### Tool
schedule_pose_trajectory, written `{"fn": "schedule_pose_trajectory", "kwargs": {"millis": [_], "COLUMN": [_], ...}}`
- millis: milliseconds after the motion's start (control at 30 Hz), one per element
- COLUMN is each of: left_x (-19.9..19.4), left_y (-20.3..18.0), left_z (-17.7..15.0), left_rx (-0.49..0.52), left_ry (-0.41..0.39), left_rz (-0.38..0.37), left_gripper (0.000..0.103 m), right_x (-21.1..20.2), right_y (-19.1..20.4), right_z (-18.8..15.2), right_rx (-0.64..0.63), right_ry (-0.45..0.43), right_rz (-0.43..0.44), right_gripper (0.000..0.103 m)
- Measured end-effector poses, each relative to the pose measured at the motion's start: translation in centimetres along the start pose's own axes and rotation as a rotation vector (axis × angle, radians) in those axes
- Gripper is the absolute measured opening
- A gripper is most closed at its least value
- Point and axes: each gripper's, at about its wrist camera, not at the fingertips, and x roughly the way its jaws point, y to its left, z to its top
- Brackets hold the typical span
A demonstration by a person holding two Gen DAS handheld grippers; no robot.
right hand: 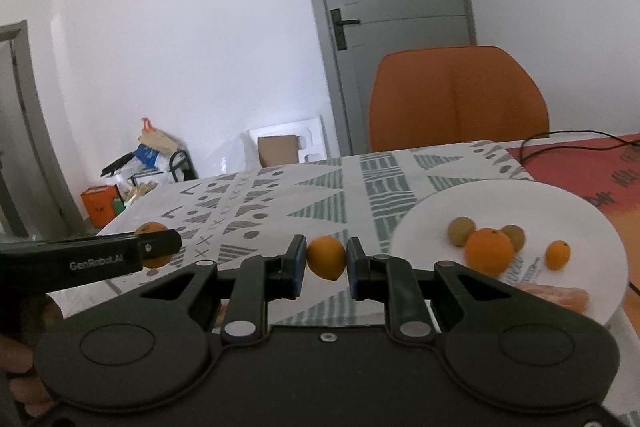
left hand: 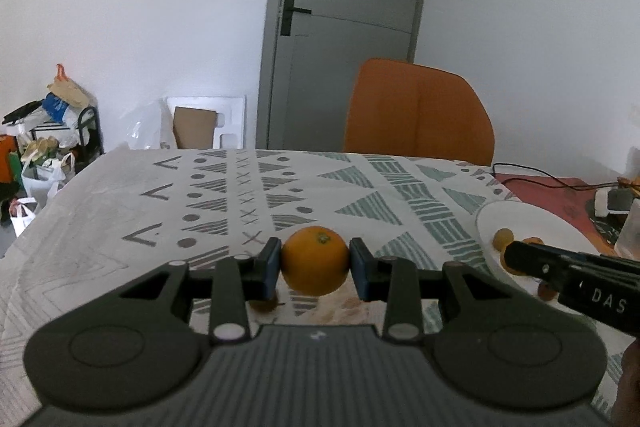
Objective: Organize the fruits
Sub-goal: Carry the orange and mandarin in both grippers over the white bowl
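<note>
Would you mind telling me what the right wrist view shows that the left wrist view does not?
Only the right wrist view shows the right gripper shut on a small orange and the white plate nearly whole. Only the left wrist view shows the left gripper clamping the larger orange head-on. Both share the patterned tablecloth, orange chair and grey door.

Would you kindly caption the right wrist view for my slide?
Right gripper holding a small orange beside a white plate of fruit.
</note>
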Motion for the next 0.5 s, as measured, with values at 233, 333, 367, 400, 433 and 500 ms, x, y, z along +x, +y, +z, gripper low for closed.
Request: {"fn": "schedule_pose_trajectory", "kwargs": {"millis": [233,333,367,400,433,500], "left_x": [0.5,0.8,0.9,1.1,1.2,1.5], "left_y": [-2.5,-3.5,-3.9,-4.2,-4.5,-5.1], "left_z": [0.4,0.6,0.7,0.8,0.8,1.0], "left_rx": [0.035,0.051,0.056,0.059,0.063,0.069], "left_ry": [-0.001,-0.004,-0.003,-0.002,-0.001,0.001], "left_rz": [-0.03,-0.039,-0.045,-0.049,-0.054,-0.064], "left_gripper": [0.035,0.035,0.035,0.035,0.035,0.035], "right_x": [-0.9,-1.0,-1.0,-1.1,-1.1,-1.3], "right_y": [-2.8,-3.8,-4.2,-4.5,-4.9,-5.5], "right_z": [-0.1,-0.2,-0.2,-0.2,-0.2,-0.2], "right_rx": [0.038,0.053,0.058,0.063,0.068,0.075], "right_ry": [-0.021,-0.025,-0.026,-0.028,-0.03,-0.034], "right_rz": [-0.026,-0.041,-0.047,-0.051,-0.057,-0.07], "right_gripper": [0.02,0.02,0.02,0.02,0.02,0.02]}}
